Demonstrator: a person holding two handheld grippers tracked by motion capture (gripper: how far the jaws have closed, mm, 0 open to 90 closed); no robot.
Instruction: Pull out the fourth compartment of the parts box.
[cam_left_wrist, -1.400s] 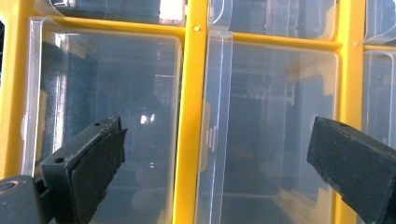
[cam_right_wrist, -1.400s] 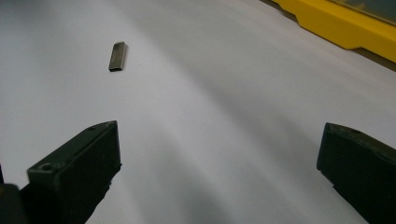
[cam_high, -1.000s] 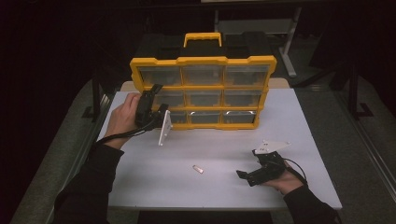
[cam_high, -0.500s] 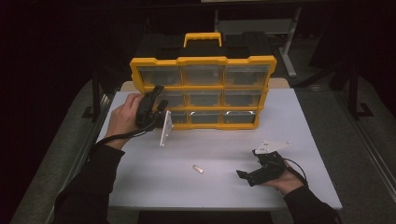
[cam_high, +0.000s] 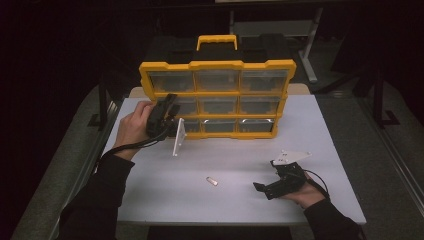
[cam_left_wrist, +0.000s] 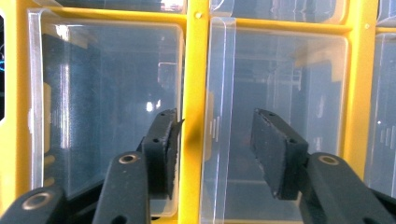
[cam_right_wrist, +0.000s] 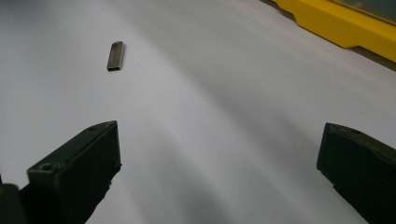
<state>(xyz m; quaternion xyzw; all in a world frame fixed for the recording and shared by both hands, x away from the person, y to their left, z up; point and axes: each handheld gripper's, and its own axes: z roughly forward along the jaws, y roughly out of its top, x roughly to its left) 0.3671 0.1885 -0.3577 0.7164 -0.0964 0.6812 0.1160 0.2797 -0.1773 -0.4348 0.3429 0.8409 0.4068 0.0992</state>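
Organizer (cam_high: 217, 97), a yellow case of clear-fronted drawers with a handle on top, stands upright near the far edge of the white surface (cam_high: 240, 170), its drawer fronts facing the person so each can be reached from the seat. A person's left hand holds the left tool (cam_high: 167, 107) against the case's left column, at the middle row. In the left gripper view, that tool's two black jaws sit on either side of a yellow divider (cam_left_wrist: 192, 116) and the raised clear edge of a drawer (cam_left_wrist: 275, 112); the jaws have just been closing and now stand partly closed, a visible gap remaining on each side, so they press on nothing yet. Judging by this placement, the tool is lined up to pinch the drawer's edge and pull it out. A white three-cornered plate (cam_high: 178, 137) hangs from this tool.

The right tool (cam_high: 267, 189) rests low on the surface near the front right, in the person's right hand, its jaws wide apart and empty. It points toward a small metal piece (cam_high: 212, 181), like a flash drive, lying flat and alone on the surface, well apart from the case. This piece shows ahead of the right jaws in the right gripper view (cam_right_wrist: 116, 55), likely waiting to be picked up once a drawer is open.
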